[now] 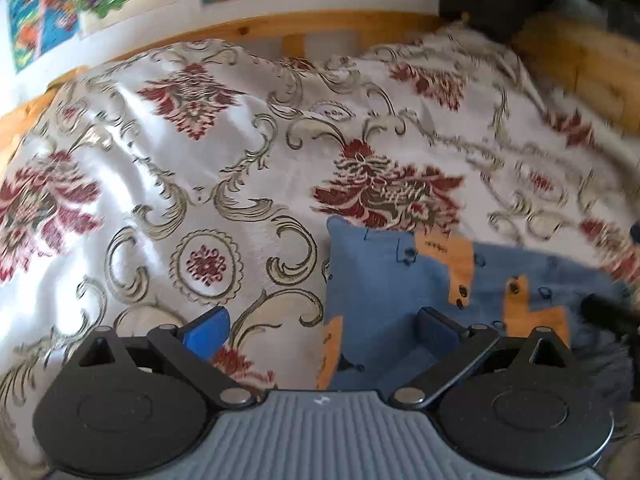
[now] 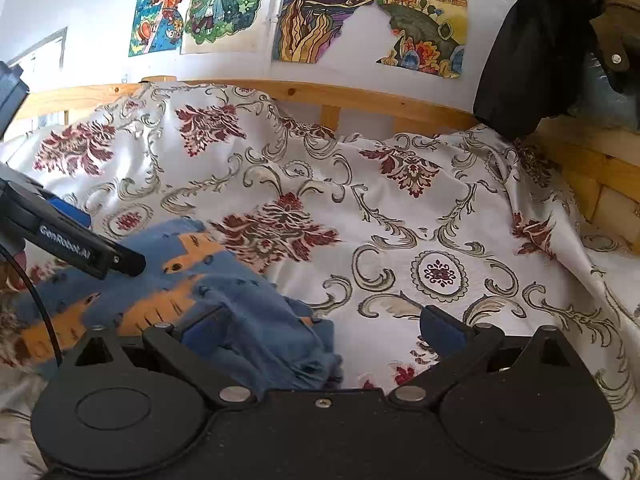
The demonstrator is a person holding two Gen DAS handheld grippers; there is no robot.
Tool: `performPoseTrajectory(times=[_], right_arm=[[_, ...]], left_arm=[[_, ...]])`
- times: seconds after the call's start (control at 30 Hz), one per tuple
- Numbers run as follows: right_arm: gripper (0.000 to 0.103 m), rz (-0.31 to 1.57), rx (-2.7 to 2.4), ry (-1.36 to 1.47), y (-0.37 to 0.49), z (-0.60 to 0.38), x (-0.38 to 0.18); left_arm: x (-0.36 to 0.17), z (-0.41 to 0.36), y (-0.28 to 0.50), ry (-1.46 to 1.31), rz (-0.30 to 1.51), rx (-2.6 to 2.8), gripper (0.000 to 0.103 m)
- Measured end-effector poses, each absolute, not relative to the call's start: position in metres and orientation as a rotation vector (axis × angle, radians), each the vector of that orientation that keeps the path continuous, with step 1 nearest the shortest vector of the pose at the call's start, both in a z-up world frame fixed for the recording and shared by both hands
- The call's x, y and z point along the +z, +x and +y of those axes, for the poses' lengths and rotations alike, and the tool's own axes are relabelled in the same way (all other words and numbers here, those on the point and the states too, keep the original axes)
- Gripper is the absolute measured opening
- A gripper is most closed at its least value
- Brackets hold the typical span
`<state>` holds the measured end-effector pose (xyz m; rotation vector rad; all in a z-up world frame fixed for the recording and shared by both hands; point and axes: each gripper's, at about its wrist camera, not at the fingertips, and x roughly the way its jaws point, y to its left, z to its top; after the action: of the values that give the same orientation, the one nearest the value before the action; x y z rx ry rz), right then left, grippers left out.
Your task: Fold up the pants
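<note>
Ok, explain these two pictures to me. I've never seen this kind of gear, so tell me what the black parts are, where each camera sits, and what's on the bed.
There is no robot here: a person holds a hand-held two-finger gripper in each hand, with a wide-angle camera on each looking out along the fingers. The black shapes at the bottom are the gripper bodies.

One picture is from the left gripper, the other from the right gripper. Both are open and hold nothing.

On the floral bedspread lie blue pants with orange patches, partly bunched. In the right view, the left gripper shows as a dark bar above them.

Drawings hang on the wall behind.
</note>
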<state>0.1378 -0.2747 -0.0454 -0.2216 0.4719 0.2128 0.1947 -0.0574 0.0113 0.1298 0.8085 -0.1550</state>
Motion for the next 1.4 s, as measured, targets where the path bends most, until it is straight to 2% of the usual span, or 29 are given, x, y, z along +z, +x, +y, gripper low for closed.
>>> performPoseTrajectory(times=[0.4, 0.87, 1.0, 1.17, 1.4], right_arm=[[0.102, 0.565, 0.232, 0.014, 0.164, -0.314, -0.071], [0.102, 0.551, 0.285, 0.096, 0.135, -0.305, -0.038], [0.102, 0.637, 0.363, 0.045, 0.124, -0.287, -0.037], [0.102, 0.853, 0.359, -0.122, 0.119, -0.261, -0.061], [0.102, 0.916, 0.462, -0.165, 0.110, -0.271, -0.054]], left_arm=[[-0.014, -0.042, 0.211, -0.007, 0.869, -0.207, 0.103], [0.006, -0.025, 0.194, -0.116, 0.873, -0.149, 0.103], [0.010, -0.013, 0.167, -0.143, 0.851, -0.136, 0.103], [-0.009, -0.004, 0.135, -0.123, 0.875, -0.095, 0.103], [-0.008, 0.001, 0.109, -0.064, 0.828, -0.101, 0.103]])
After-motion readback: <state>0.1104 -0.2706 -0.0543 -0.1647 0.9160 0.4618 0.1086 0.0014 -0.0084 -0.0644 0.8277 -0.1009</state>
